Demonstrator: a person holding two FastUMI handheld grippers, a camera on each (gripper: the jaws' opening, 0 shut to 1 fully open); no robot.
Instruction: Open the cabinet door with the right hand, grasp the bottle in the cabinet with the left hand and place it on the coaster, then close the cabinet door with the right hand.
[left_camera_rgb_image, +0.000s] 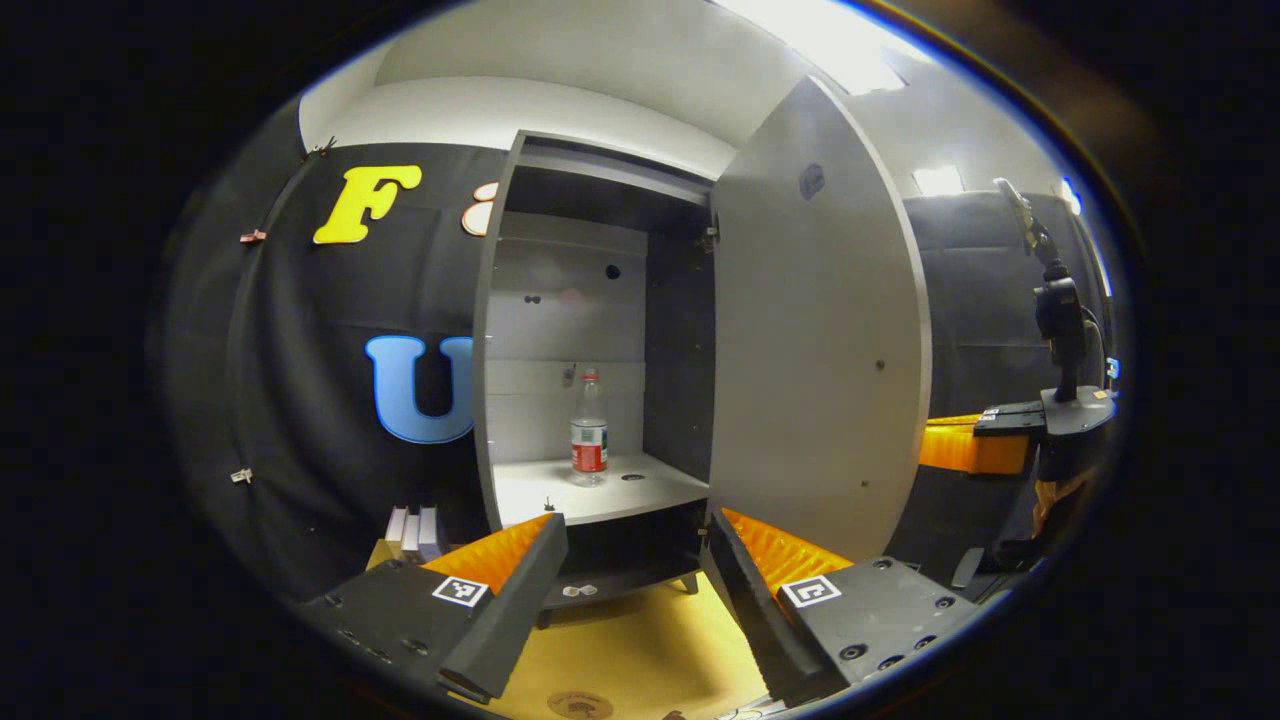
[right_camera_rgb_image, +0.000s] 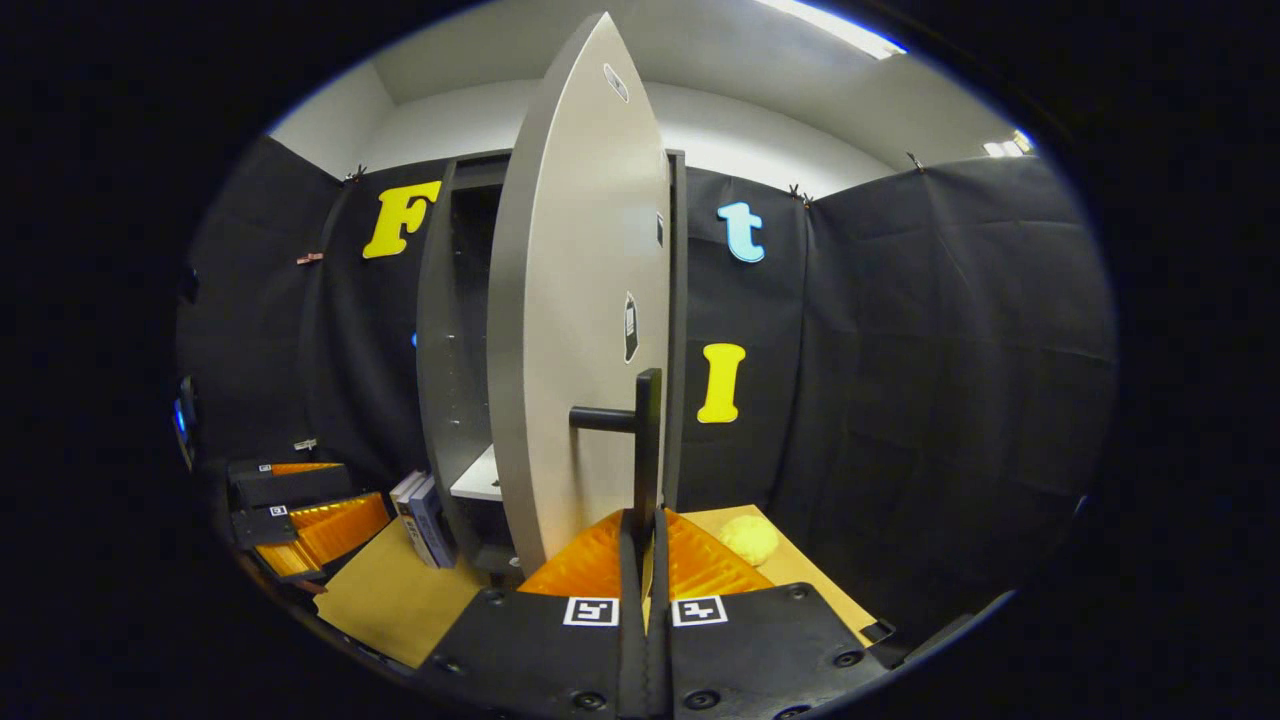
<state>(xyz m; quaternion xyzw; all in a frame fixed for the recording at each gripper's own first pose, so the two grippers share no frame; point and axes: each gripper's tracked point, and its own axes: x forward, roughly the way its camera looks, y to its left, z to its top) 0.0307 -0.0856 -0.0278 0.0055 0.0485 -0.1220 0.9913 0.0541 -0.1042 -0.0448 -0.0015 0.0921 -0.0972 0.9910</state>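
Cabinet (left_camera_rgb_image: 590, 330) stood on the table (left_camera_rgb_image: 640, 650) against the black wall, its door (left_camera_rgb_image: 820, 340) swung wide so the inside lay open. On the white shelf (left_camera_rgb_image: 600, 490) the bottle (left_camera_rgb_image: 589, 428) stood upright toward the back, well clear of the side walls. The right gripper (right_camera_rgb_image: 646, 535) was at the door's dark handle (right_camera_rgb_image: 645, 440), its fingers clenched on the lower end of the upright bar. The left gripper (left_camera_rgb_image: 635, 555) hung in front of the opening, below the shelf edge, its fingers spread and holding nothing. The step in hand looked to be the reach: the left would do well to rise above the shelf lip, go in straight, and take the bottle at its labelled middle while the right kept the door steady. The coaster (left_camera_rgb_image: 580, 705) lay on the table, near the left gripper.
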